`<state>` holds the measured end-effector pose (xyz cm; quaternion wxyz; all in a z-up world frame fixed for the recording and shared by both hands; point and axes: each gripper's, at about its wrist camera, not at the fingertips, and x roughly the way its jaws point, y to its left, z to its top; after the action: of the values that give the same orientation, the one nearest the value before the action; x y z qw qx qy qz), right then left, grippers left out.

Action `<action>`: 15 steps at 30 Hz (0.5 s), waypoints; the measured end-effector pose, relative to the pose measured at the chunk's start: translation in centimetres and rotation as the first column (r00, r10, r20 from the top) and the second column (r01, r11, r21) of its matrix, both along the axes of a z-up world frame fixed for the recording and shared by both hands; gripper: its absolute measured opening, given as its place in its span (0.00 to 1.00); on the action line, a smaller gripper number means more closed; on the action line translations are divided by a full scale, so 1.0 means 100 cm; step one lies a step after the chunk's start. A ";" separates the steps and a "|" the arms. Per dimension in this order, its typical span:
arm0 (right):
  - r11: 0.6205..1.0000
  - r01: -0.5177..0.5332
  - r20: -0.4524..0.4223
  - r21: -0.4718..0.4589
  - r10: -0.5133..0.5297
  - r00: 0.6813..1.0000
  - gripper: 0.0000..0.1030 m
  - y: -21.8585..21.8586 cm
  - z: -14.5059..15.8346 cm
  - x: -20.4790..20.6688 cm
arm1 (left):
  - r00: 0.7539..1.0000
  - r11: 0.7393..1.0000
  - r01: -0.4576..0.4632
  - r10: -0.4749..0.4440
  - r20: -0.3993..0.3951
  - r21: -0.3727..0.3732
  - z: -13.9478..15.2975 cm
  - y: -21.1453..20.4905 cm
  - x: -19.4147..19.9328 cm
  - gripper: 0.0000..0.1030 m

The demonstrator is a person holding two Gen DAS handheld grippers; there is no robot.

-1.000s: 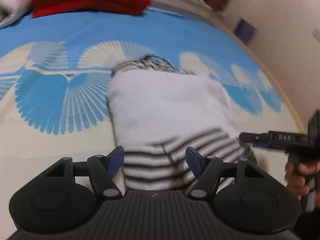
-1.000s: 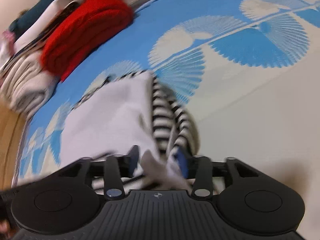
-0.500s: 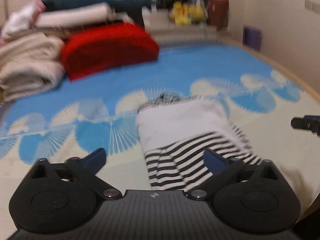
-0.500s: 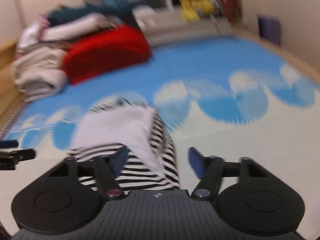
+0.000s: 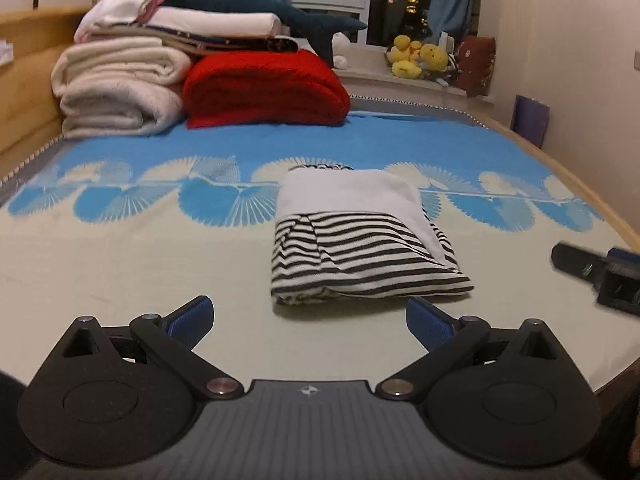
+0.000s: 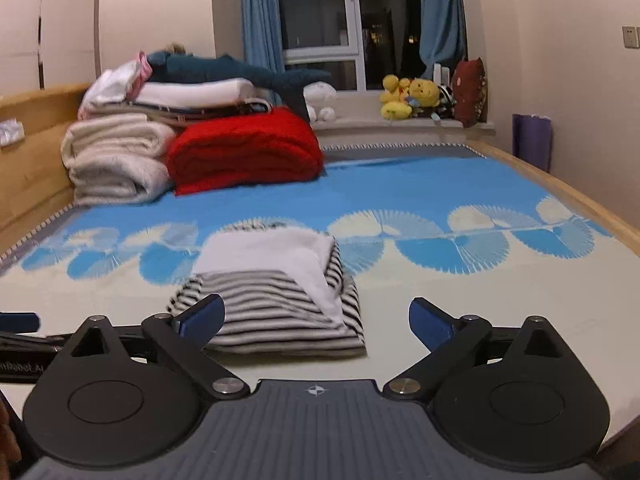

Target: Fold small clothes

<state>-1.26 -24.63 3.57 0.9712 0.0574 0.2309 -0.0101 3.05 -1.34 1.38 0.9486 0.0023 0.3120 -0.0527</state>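
A small folded garment [image 5: 360, 236], black-and-white striped with a plain white panel on top, lies flat on the bed. My left gripper [image 5: 310, 318] hovers in front of its near edge, jaws wide open and empty. In the right wrist view the same garment [image 6: 280, 292] lies ahead and to the left. My right gripper [image 6: 316, 318] is pulled back from it, its jaws still opening with nothing between them. The right gripper's tip [image 5: 592, 270] shows at the left view's right edge, and the left gripper's tip [image 6: 20, 332] at the right view's left edge.
The bed cover [image 5: 120, 272] is cream near me and blue with fan shapes farther back. At the headboard side sit a red blanket [image 5: 264, 88] and a stack of cream and white linens [image 5: 120, 88]. Plush toys [image 6: 412, 98] line the windowsill. A wooden bed edge [image 6: 560, 184] runs along the right.
Both grippers let go of the striped garment, opened wide and drew back and up from it. The garment now lies folded on the bed on its own.
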 end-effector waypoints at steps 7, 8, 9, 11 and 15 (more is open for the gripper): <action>1.000 0.021 0.018 -0.024 -0.020 1.000 0.99 0.003 -0.002 -0.003 | 0.996 0.999 -0.030 0.026 0.084 0.044 0.020 0.009 -0.009 1.00; 1.000 0.023 0.013 -0.015 -0.023 1.000 0.99 0.003 -0.003 -0.003 | 0.996 0.998 -0.025 0.021 0.088 0.053 0.017 0.009 -0.009 1.00; 1.000 0.022 0.008 -0.007 -0.022 1.000 0.99 0.004 -0.004 -0.003 | 0.997 0.998 -0.019 0.015 0.079 0.061 0.010 0.009 -0.006 1.00; 1.000 0.015 0.002 0.000 -0.015 1.000 0.99 0.006 -0.005 -0.002 | 0.999 0.998 -0.030 0.028 0.037 0.063 0.000 0.011 0.000 1.00; 1.000 -0.005 0.000 -0.010 0.005 1.000 0.99 0.014 -0.007 0.002 | 0.999 0.998 -0.035 0.034 0.028 0.053 -0.006 0.011 0.011 1.00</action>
<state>-1.07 -23.21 2.86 0.9716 0.0517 0.2307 -0.0087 4.15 -0.27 0.81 0.9531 0.0229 0.3004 -0.0280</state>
